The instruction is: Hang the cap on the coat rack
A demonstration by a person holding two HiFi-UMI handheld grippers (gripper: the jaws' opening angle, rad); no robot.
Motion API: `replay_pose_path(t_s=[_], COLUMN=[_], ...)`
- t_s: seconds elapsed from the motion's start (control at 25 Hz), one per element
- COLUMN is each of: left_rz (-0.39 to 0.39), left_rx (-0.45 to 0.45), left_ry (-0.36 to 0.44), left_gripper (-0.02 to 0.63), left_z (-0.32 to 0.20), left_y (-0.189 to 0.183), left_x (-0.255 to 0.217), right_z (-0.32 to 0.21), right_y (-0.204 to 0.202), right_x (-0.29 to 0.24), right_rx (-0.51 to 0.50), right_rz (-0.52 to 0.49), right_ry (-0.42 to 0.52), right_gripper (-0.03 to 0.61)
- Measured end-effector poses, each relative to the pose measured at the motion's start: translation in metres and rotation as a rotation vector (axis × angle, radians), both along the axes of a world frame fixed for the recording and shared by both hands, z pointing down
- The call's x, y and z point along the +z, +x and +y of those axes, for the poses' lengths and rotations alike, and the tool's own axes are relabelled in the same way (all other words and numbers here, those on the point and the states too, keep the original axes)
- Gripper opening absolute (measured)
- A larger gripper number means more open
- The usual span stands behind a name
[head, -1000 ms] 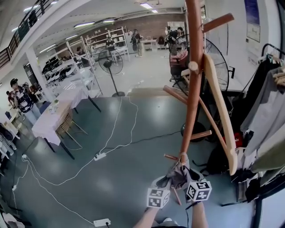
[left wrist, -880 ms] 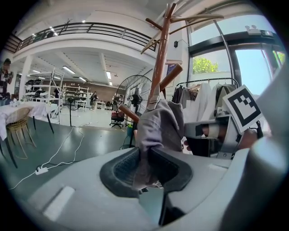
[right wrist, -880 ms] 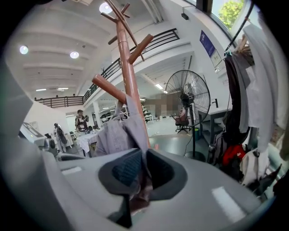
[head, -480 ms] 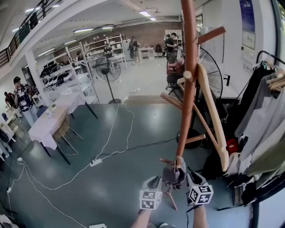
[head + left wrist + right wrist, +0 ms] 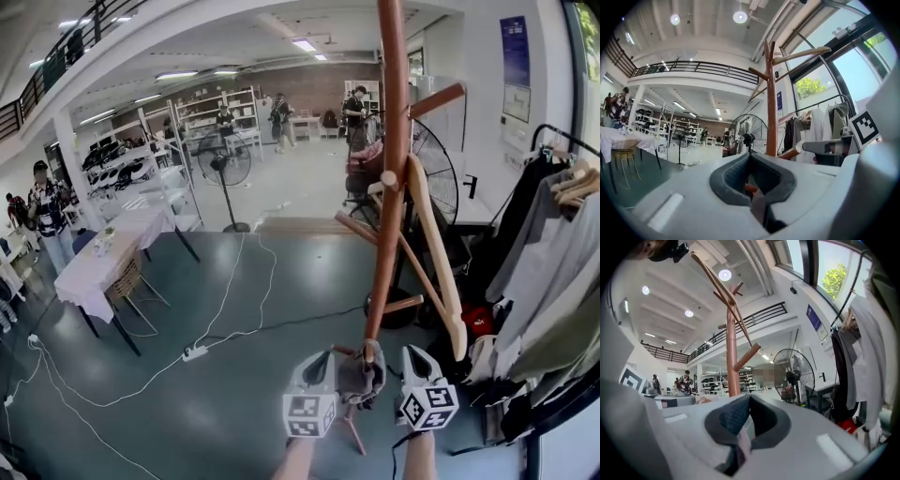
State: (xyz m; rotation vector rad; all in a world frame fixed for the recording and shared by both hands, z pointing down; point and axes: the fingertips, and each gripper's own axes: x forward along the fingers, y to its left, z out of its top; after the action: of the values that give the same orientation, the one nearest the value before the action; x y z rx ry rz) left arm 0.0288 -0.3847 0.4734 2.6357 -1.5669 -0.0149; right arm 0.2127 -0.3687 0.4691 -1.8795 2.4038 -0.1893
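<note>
With left tongs (image 5: 321, 366) and right tongs (image 5: 413, 362) both pinched shut on the cap (image 5: 359, 375), holding it low against the coat rack (image 5: 386, 234) pole. Spread wider than a second ago (stretching it open, likely); not hung yet.

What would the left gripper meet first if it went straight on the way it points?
Probably the coat rack, whose pole stands just right of dead ahead; depth is unclear.

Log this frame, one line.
left claw: shut on cap | right claw: shut on cap | cap: at coat rack pole, low
</note>
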Motion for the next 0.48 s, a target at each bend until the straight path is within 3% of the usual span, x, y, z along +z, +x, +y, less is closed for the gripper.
replay_pose_path(t_s=[0.24,0.48], left_rz=[-0.013,-0.028], left_rx=[-0.008,-0.005], left_ry=[0.098,0.094], left_gripper=[0.009,0.009], left_z=[0.008,0.008], left_y=[-0.001,0.002], left_x=[-0.033,-0.025], right_z=[0.006,0.011], right_y=[-0.003,-0.013], right_x=[-0.034,-0.034], right_rx=[0.006,-0.004], right_rz=[0.085,0.112], right_ry=[0.031,0.041], right_gripper=[0.003,0.003])
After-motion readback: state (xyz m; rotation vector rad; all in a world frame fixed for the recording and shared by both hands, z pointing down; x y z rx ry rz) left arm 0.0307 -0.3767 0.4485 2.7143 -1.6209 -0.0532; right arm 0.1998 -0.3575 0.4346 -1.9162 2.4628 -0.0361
